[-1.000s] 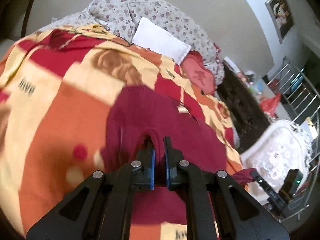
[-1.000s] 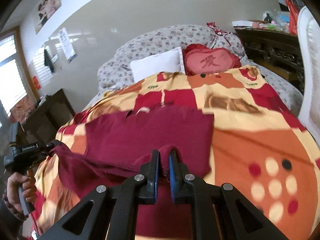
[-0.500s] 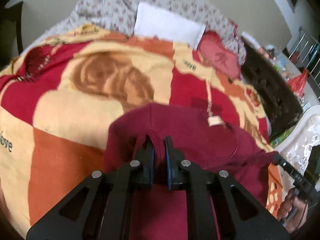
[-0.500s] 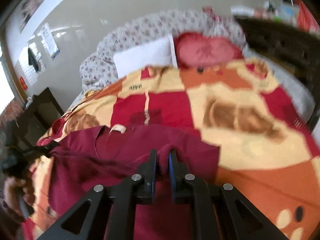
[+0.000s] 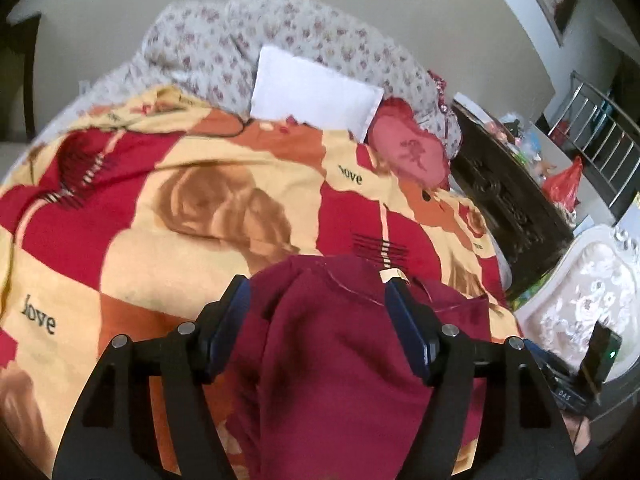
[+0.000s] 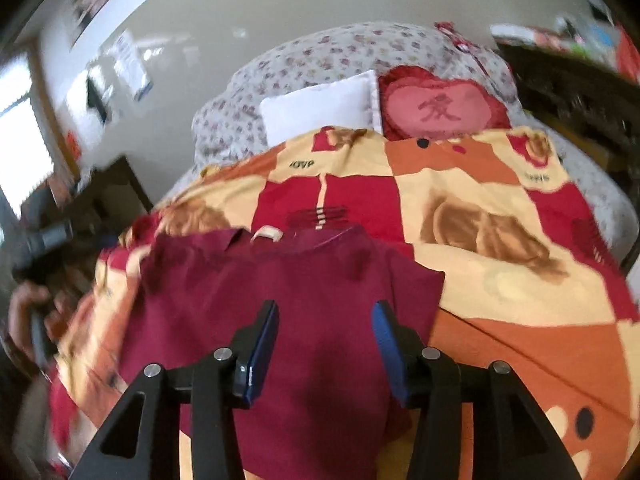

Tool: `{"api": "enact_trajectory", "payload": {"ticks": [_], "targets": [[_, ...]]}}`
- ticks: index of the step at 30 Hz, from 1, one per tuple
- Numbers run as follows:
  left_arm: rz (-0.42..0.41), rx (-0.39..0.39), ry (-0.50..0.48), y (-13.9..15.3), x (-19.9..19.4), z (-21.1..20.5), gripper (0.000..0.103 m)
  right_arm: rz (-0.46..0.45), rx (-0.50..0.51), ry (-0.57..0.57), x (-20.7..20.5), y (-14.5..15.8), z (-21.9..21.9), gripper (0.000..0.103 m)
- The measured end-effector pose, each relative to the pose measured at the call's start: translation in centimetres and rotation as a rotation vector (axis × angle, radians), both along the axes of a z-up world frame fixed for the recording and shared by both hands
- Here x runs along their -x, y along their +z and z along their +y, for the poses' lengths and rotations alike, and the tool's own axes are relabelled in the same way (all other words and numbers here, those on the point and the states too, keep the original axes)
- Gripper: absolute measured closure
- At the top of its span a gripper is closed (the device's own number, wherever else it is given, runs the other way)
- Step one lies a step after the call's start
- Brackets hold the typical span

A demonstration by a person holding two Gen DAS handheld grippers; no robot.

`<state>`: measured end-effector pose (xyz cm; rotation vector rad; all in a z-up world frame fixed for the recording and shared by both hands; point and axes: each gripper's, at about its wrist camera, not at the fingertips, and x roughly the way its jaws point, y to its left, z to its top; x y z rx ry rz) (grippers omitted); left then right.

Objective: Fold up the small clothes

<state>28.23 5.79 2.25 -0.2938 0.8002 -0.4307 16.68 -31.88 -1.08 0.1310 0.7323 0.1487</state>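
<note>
So the maroon shirt (image 5: 340, 360) is lying flat on the red, orange and yellow blanket (image 5: 160, 208) covering the bed, collar pointing toward the white pillow (image 5: 312, 100) and the red heart cushion (image 6: 440, 108). Both sets of tongs have just been opening: the left tongs (image 5: 318, 320) are hanging spread wide with the cloth loose between the blue pads, and the right tongs (image 6: 324, 340) are gaping over the shirt's lower part too, gripping nothing.
</note>
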Motion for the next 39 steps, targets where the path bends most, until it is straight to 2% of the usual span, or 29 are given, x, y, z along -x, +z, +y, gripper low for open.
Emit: {"api": "enact_trajectory", "payload": {"ticks": [2,5,7,8,9,10,12,13,14,16,19,22,24,26,29,31,34,37,39], "targets": [[-0.015,-0.072,-0.029,-0.6,0.8,-1.9,0.033,-0.005,0.027,0.023,-0.7,-0.3,1.1,0.056],[-0.034,-0.244,-0.073,-2.6,1.0,-6.3,0.033,-0.005,0.017,0.034,-3.3,-0.6,2.7,0.056],[-0.02,-0.261,-0.078,-4.0,0.0,-7.7,0.033,0.012,-0.025,0.039,-5.6,-1.0,3.4,0.056],[-0.018,-0.288,-0.066,-4.7,-0.6,-8.3,0.033,0.05,-0.048,0.055,-7.3,-1.7,3.5,0.056],[-0.006,-0.305,-0.048,-5.2,-1.2,-8.4,0.033,0.068,-0.027,0.046,-8.3,-2.2,3.6,0.057],[0.026,-0.302,-0.026,-6.0,-2.2,-8.3,0.033,0.091,0.027,0.02,-9.6,-3.1,3.5,0.057],[0.083,-0.275,0.007,-7.4,-4.0,-7.5,0.033,0.174,0.065,-0.035,-11.4,-5.0,2.3,0.057],[0.12,-0.261,0.021,-8.3,-4.8,-7.1,0.033,0.242,0.044,-0.069,-12.3,-6.5,1.0,0.055],[0.135,-0.234,0.018,-8.9,-5.6,-6.7,0.033,0.255,-0.044,-0.07,-12.6,-7.5,-0.4,0.053],[0.1,-0.246,0.013,-8.8,-6.0,-7.0,0.033,0.241,-0.104,-0.066,-12.9,-8.1,-1.4,0.051],[0.079,-0.252,0.006,-9.2,-6.7,-7.3,0.032,0.203,-0.068,-0.035,-12.9,-8.4,-1.2,0.051],[0.081,-0.279,-0.007,-9.0,-6.7,-7.6,0.032,0.196,-0.116,-0.036,-12.6,-8.6,-1.9,0.05],[0.091,-0.305,-0.024,-8.2,-6.2,-7.7,0.032,0.203,-0.102,-0.043,-12.4,-7.9,-1.6,0.05],[0.073,-0.291,-0.031,-6.7,-5.2,-7.3,0.032,0.162,-0.047,-0.04,-11.2,-5.6,-0.6,0.05],[-0.027,-0.292,-0.039,-4.0,-1.0,-6.6,0.032,0.056,0.024,0.015,-7.8,-2.1,1.0,0.05],[-0.05,-0.262,-0.092,-3.8,2.2,-6.8,0.032,0.05,0.039,0.061,-5.3,-1.2,2.6,0.049],[-0.028,-0.266,-0.15,-6.0,5.7,-8.2,0.032,0.123,0.093,0.086,-3.0,-3.4,5.1,0.049],[0.081,-0.301,-0.143,-10.0,5.5,-9.4,0.032,0.208,0.191,0.012,-3.6,-7.3,5.5,0.049],[0.135,-0.272,-0.119,-11.8,4.7,-9.2,0.032,0.202,0.16,-0.016,-4.0,-8.5,4.5,0.049]]}}
